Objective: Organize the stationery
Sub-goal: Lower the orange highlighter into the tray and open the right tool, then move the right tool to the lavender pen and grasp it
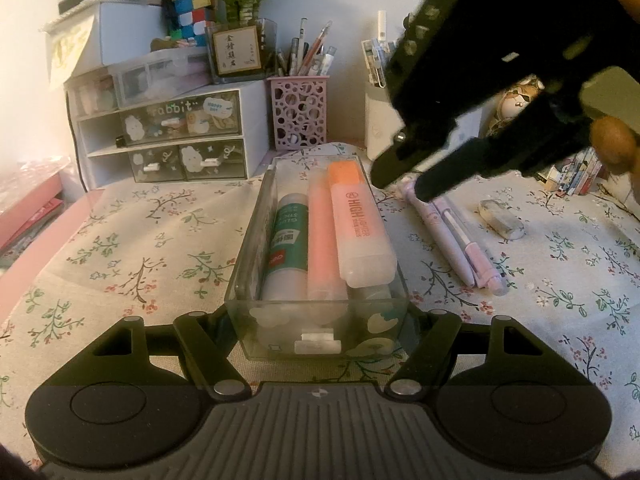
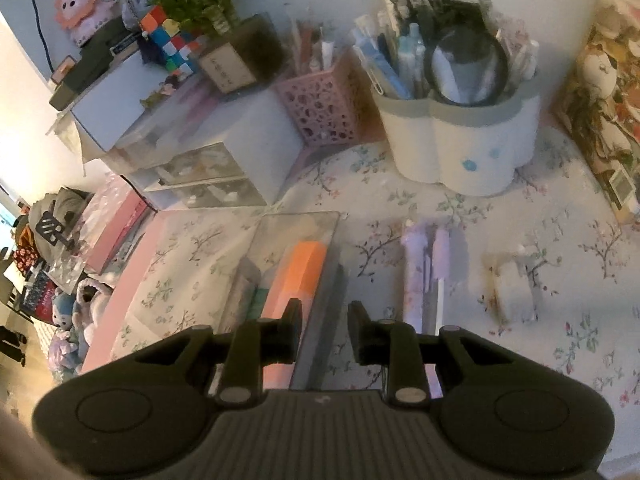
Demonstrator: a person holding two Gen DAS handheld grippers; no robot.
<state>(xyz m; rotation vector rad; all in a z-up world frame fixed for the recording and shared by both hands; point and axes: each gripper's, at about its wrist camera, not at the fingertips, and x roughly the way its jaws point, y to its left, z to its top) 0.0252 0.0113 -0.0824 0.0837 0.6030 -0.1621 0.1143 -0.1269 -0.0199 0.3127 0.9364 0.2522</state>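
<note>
Stationery, as we catalogue it, is placed relative to the clear drawer (image 1: 316,304), which sits on the floral tablecloth (image 1: 160,240) in front of the white drawer cabinet (image 1: 172,136). Inside the drawer we count three pieces lying lengthwise: a green-labelled glue stick (image 1: 286,248) at the left, a pink highlighter (image 1: 322,240) in the middle, and an orange-capped highlighter (image 1: 358,216) at the right, resting partly on top of the others. The left gripper (image 1: 316,320) is clamped on the near end of the drawer, one finger against each side wall. Just to the right of the drawer we list two lilac pens (image 1: 460,240) lying side by side on the cloth, and further right a worn white eraser (image 1: 502,218). The right gripper (image 2: 324,328) hovers above the drawer's right edge with its fingers (image 2: 290,332) a small gap apart and nothing between them; in the left view it hangs over the far ends of the pens. Behind the drawer we note a pink perforated pen cup (image 1: 298,112), and to its right a white flower-shaped holder (image 2: 460,140) full of pens.
</note>
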